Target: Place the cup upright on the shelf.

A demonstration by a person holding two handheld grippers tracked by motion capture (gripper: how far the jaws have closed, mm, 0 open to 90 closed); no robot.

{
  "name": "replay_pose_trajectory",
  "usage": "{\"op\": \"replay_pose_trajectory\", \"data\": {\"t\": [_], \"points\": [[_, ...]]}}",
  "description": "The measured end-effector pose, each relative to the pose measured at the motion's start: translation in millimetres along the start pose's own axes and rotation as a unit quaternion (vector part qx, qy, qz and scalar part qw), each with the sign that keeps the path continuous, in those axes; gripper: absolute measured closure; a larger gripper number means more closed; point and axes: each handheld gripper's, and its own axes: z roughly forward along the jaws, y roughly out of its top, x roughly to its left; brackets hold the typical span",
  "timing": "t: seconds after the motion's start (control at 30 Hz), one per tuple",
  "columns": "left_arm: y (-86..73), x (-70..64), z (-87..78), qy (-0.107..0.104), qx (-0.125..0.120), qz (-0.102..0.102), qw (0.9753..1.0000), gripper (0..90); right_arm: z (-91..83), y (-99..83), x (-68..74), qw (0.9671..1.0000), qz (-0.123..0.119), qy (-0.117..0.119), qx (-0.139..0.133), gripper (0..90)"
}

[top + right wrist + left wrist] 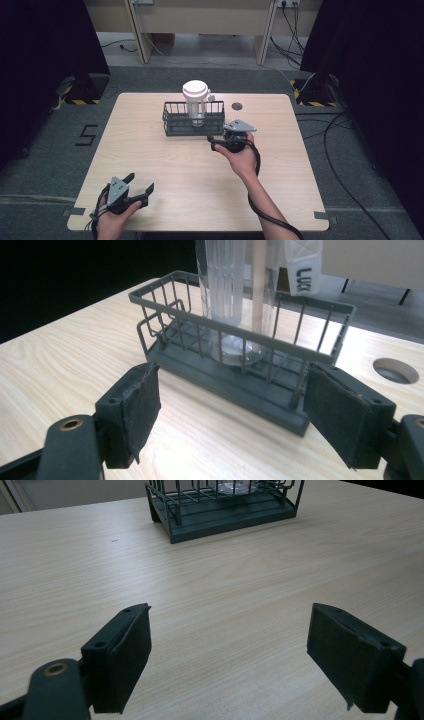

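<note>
A dark wire basket stands at the back middle of the wooden table. Upright inside it is a clear bottle with a white lid. My right gripper is open, just in front of the basket's right end. In the right gripper view the basket and the bottle stand close ahead of that gripper, with nothing between the pads. My left gripper rests open near the front left edge. From the left gripper the basket looks far off.
A round cable hole is cut in the table behind the basket's right end, seen as a hole to the right of the basket. A white tag hangs by the bottle. Cables lie on the floor at the right.
</note>
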Motion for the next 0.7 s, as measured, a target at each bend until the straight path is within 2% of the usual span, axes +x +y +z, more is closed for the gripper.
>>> {"op": "replay_pose_trajectory", "data": {"t": [0.23, 0.7], "points": [[-0.1, -0.3, 0.4, 0.000, 0.002, 0.001, 1.0000, 17.5, -18.0, -16.6, -5.5, 1.0000, 0.001, -0.004, 0.003, 23.8], [-0.2, 0.3, 0.1, 0.002, 0.004, 0.002, 1.0000, 17.5, -40.1, -41.9, -14.4, 0.9998, 0.007, -0.013, 0.017, 23.9]]}}
